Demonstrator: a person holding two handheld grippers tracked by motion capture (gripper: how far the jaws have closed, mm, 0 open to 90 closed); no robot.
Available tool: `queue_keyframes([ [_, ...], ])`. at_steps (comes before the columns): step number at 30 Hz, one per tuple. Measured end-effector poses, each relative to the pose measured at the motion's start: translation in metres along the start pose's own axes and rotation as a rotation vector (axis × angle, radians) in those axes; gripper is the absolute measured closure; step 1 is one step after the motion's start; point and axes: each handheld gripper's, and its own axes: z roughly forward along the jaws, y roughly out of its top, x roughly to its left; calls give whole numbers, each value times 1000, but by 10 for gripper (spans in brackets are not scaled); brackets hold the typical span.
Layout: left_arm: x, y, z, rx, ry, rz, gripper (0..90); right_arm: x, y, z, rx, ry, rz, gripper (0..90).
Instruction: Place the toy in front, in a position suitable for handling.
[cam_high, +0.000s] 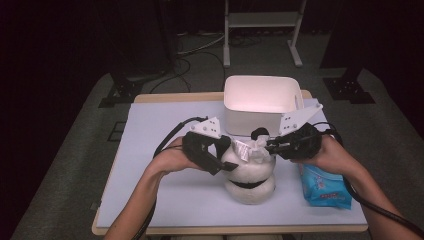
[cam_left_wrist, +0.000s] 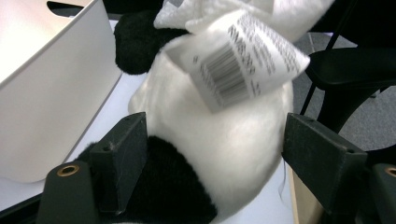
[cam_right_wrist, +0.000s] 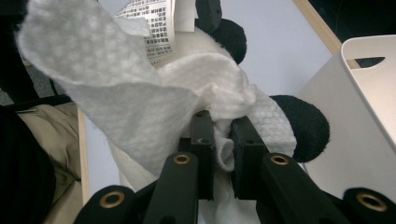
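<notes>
A black-and-white panda plush toy (cam_high: 250, 175) lies on the pale table mat. My left gripper (cam_high: 225, 162) reaches in from the left and straddles its body; in the left gripper view (cam_left_wrist: 215, 140) both pads touch the fur, one on the black patch and one on the white flank. A paper barcode tag (cam_left_wrist: 243, 65) hangs off the toy. My right gripper (cam_high: 267, 146) comes in from the right, over the toy's top. Its jaws (cam_right_wrist: 223, 126) are shut on a crumpled white wipe (cam_right_wrist: 126, 107), which drapes over the plush. A black ear (cam_right_wrist: 301, 126) sticks out beside the wipe.
A white plastic bin (cam_high: 260, 95) stands just behind the toy, close to both grippers. A blue pack of wipes (cam_high: 322, 185) lies at the right, under the right forearm. The mat (cam_high: 165, 195) extends to the left and front. The table's wooden edge runs along the front.
</notes>
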Motion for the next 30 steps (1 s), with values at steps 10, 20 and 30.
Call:
queue_keyframes([
  [10,1,-7,-6,3,15,-12,225,0,-4,-1,6,-7,7,809],
  [20,6,-21,2,24,4,-56,211,-2,-14,-7,11,-27,24,808],
  [30,12,-34,21,48,-33,-103,201,-1,-20,-11,2,-29,27,808],
])
